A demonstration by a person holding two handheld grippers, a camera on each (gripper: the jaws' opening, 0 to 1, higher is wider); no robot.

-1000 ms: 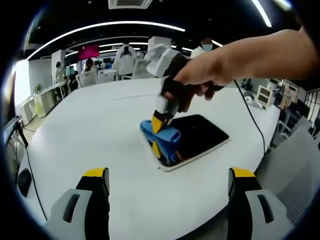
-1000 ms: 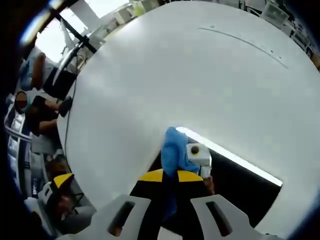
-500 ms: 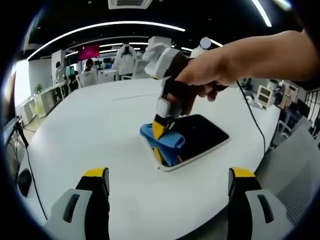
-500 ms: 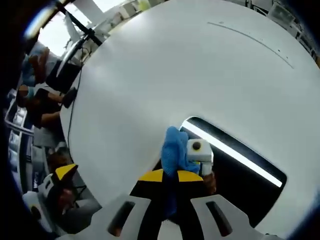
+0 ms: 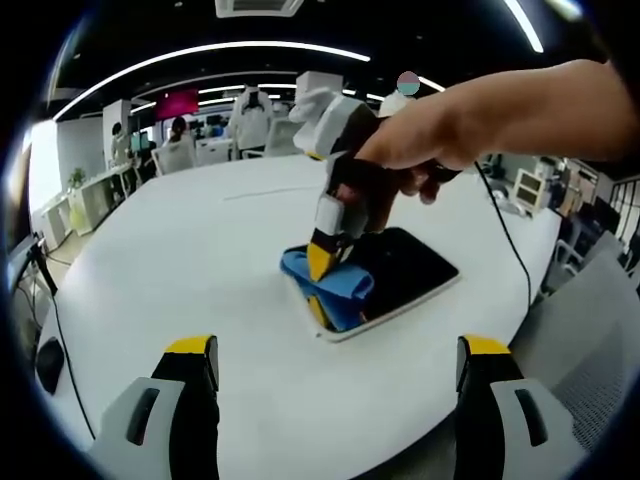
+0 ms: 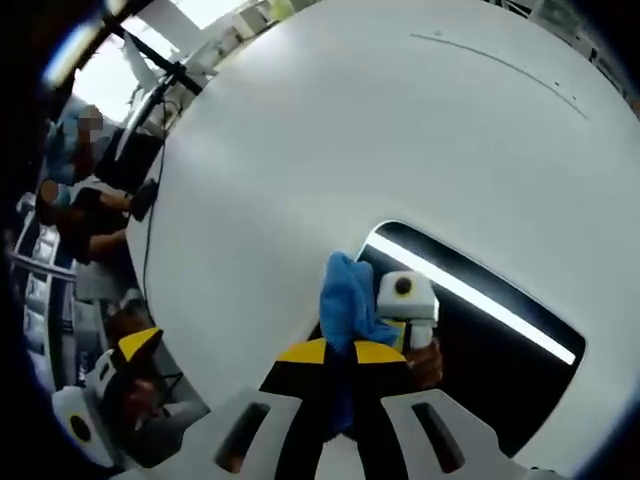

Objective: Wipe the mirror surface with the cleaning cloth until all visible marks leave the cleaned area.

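Pressing blue cloth (image 5: 330,285) onto mirror (image 5: 400,272) near corner: right tool (image 5: 322,262) clamped; left tool (image 5: 335,375) wide.

No readable text, labels, brands or numbers in either view. Pink-red wall sign (image 5: 176,103) far back in office: lettering too small and blurred to read. Mirror (image 5: 400,268), blue cleaning cloth (image 5: 335,283): unmarked.

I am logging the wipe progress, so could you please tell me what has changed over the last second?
The right gripper, shut on the blue cloth, slid slightly rightward in the left gripper view along the mirror, dragging the cloth. The mirror stayed put on the white table; the left gripper stayed open and back.
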